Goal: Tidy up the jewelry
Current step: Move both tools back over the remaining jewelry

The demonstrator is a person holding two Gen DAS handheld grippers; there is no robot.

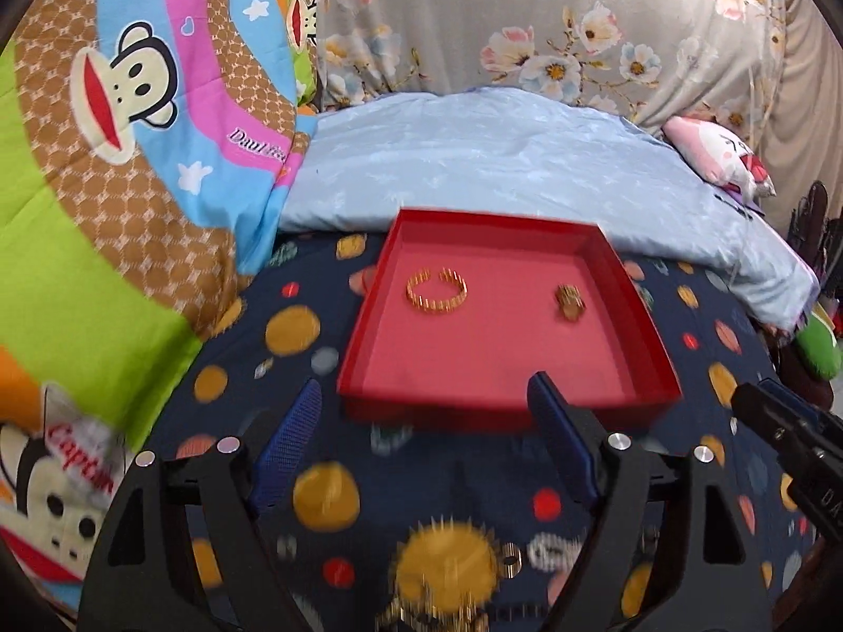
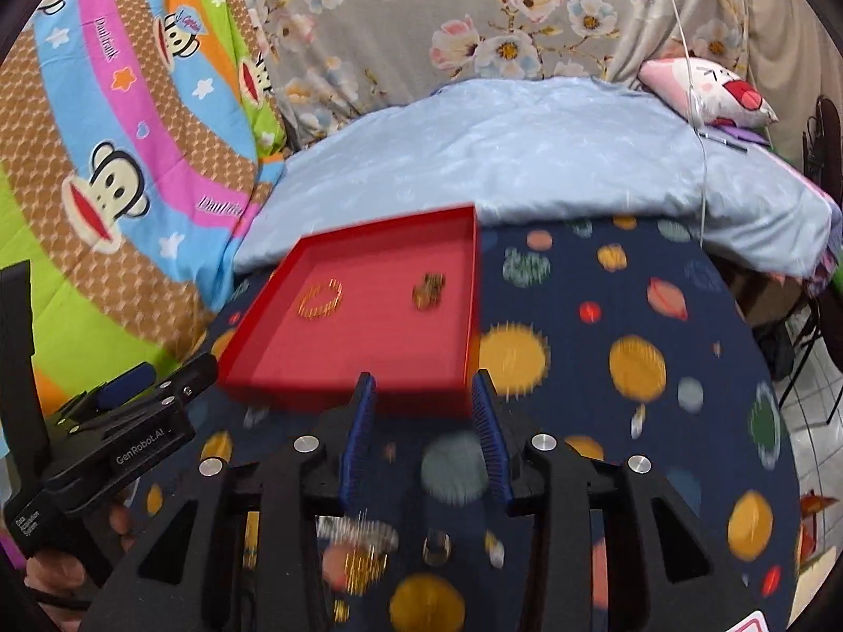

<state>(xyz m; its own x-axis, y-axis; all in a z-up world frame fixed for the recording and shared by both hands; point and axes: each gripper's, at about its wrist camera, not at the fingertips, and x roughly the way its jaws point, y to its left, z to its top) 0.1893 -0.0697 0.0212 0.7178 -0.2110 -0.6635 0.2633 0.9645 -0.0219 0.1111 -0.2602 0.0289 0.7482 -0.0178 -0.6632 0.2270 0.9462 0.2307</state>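
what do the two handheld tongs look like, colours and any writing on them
Both tongs are matte black plastic with cut-out slots and round silver bolt heads at the joints. The left tongs and right tongs each have blue ribbed pads lining the fingers. Seen from the right camera, the left unit's black body carries white "GenRobot.AI" lettering. No sleeves or cables on them show.

red tray (image 1: 621, 268) | gold bangle (image 1: 437, 291) lying left | gold cluster (image 1: 570, 304) lying right

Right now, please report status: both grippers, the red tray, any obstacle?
Left gripper open, empty. Right gripper open, empty. Shallow red tray holds gold open bangle and small gold piece, apart. Nothing blocking.
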